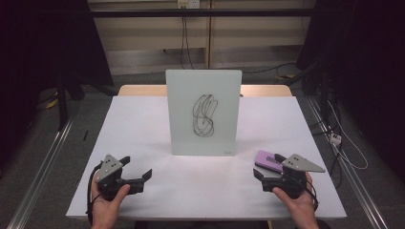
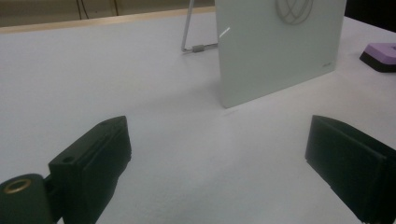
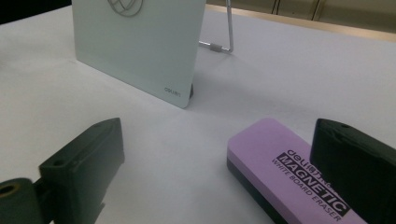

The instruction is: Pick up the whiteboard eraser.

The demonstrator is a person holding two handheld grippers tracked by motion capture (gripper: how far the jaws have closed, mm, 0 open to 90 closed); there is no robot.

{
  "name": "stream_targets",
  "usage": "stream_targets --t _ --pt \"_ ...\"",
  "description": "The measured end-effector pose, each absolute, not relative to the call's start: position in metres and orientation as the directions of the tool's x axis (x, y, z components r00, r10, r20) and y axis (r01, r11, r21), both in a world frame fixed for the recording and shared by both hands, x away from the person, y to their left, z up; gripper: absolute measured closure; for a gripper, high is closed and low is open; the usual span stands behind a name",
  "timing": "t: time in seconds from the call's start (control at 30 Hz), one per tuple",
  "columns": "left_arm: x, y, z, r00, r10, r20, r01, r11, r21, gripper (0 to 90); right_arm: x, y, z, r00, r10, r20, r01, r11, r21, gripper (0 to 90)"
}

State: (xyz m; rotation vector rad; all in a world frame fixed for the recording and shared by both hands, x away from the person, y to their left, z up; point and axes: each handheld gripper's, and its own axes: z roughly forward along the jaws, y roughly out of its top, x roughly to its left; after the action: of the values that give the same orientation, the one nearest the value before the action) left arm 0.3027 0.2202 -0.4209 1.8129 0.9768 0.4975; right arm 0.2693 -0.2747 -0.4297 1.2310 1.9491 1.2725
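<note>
From the high view we saw a white table [image 1: 143, 138] with a small whiteboard [image 1: 204, 112] standing upright near its middle, a black scribble [image 1: 204, 116] on its face. Our left gripper [image 1: 138, 168] rested near the table's front left, its jaws spread apart with nothing between them. Our right gripper [image 1: 267, 165] rested at the front right, jaws likewise apart, with a purple whiteboard eraser [image 1: 267, 161] lying on the table just beside its far jaw.

In the left gripper view, our left gripper [image 2: 217, 158] had its two black jaws wide apart over bare tabletop. The whiteboard [image 2: 280, 46] stood ahead, propped by a metal stand [image 2: 191, 32], and the eraser [image 2: 380, 56] lay at the far right edge.

In the right gripper view, our right gripper [image 3: 217, 168] was also open. The eraser [image 3: 294, 172], labelled "MAGNETIC WHITE BOARD ERASER", lay flat next to the right-hand jaw; we could not tell whether they touched. The whiteboard [image 3: 140, 51] stood beyond, well apart.
</note>
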Motion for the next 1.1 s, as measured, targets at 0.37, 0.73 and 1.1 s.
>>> stream_targets --t 0.37,0.73,1.1 --pt "0.3074 0.2241 -0.4201 0.586 0.805 -0.096 0.414 -0.196 0.889 7.0 0.2678 -0.2779 -0.4272 -0.482 0.873 0.077 0.424 0.155 0.893 5.0" --pt "0.3076 0.2218 -0.4215 0.595 0.799 -0.083 0.417 -0.219 0.882 7.0 0.2696 -0.2802 -0.4249 -0.515 0.851 0.101 0.434 0.157 0.887 3.8" --pt "0.3056 0.2236 -0.4227 0.582 0.809 -0.081 0.434 -0.224 0.873 7.3 0.2744 -0.2839 -0.4232 -0.485 0.871 0.075 0.436 0.166 0.884 4.2"
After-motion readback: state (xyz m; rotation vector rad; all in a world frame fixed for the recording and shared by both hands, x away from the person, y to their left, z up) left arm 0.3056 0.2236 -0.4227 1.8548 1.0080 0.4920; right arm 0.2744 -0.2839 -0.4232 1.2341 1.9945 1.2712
